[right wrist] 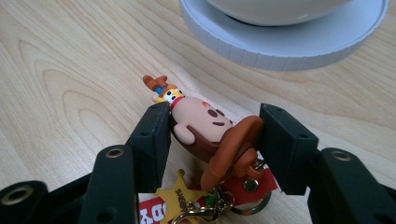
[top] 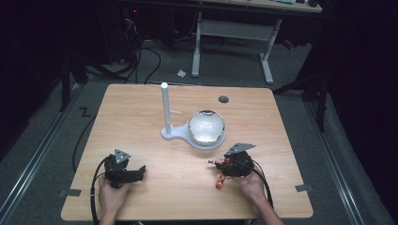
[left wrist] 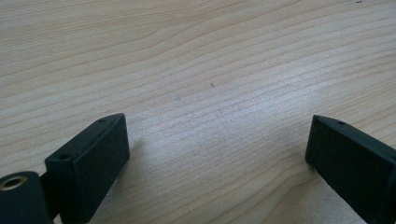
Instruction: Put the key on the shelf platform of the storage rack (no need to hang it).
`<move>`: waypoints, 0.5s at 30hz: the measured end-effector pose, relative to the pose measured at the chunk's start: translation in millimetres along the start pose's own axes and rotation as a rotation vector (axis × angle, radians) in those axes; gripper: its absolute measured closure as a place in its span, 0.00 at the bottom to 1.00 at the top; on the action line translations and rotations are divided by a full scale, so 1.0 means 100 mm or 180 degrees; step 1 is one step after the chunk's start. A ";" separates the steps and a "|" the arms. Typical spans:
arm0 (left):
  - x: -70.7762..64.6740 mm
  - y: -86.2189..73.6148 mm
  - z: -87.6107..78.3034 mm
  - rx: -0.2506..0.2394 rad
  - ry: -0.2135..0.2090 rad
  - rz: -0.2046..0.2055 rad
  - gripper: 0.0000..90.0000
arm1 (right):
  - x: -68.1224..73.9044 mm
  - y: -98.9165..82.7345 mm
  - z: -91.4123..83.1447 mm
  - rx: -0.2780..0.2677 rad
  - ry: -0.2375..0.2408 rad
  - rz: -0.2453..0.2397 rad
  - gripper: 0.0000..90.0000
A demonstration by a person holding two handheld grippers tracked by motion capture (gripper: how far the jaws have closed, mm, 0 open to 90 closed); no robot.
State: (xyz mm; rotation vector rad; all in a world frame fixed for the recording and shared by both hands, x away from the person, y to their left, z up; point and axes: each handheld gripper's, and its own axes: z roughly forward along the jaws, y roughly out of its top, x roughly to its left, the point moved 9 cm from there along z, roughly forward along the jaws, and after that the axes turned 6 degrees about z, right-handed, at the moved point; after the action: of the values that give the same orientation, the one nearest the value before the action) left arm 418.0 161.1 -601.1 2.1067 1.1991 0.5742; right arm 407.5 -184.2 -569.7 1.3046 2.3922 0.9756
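Keychain figure (right wrist: 205, 133) clamped inside right hand-held gripper (right wrist: 212, 135).

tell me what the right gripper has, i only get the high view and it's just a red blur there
Observer: The right gripper is shut on a keychain figure, a cartoon character with a brown cowboy hat.
Operator: anything hanging off it
Observer: Yes, a yellow star charm and a red tag on a metal ring.
Operator: left gripper holding anything
Observer: No, the left gripper is open over bare table.
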 end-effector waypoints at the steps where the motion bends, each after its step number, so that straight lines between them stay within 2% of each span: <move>1: 0.00 0.00 0.00 0.0000 0.0000 0.0000 0.07 | 0.00 0.00 0.00 0.0000 0.0000 0.0000 0.51; 4: 0.00 0.00 0.00 0.0001 0.0000 0.0001 0.07 | 0.00 0.05 -0.08 -0.0010 -0.0015 -0.0050 0.51; 15: 0.00 0.00 0.00 0.0000 0.0001 0.0000 0.07 | -0.01 0.22 -0.36 -0.0155 0.0016 -0.0031 0.51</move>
State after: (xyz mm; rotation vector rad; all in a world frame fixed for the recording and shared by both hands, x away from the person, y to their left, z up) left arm 418.0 161.0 -601.0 2.1068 1.1991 0.5744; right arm 404.0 -192.3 -528.4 1.2737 2.3610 1.0291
